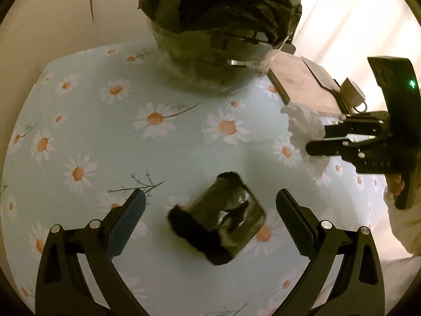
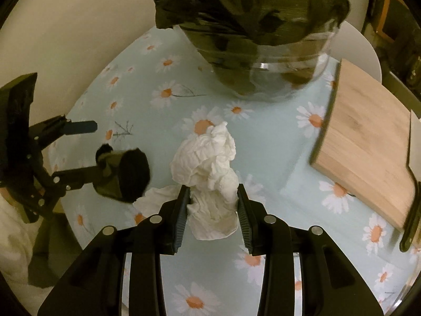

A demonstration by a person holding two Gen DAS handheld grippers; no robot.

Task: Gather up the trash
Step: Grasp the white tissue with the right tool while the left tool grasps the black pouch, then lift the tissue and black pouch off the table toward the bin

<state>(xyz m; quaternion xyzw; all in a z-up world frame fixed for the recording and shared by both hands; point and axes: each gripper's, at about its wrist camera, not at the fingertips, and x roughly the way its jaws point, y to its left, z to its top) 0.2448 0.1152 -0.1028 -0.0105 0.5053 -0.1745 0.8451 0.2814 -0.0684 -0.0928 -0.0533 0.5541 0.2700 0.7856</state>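
Note:
A clear bin lined with a black bag stands at the far side of the daisy tablecloth; it also shows in the right wrist view. A dark crumpled wrapper lies on the cloth between the wide-open fingers of my left gripper; it also shows in the right wrist view. My right gripper is shut on a crumpled white tissue, seen from the left wrist view at the right.
A wooden cutting board lies at the right of the table, with a white cup beyond it. A wall runs along the left and back.

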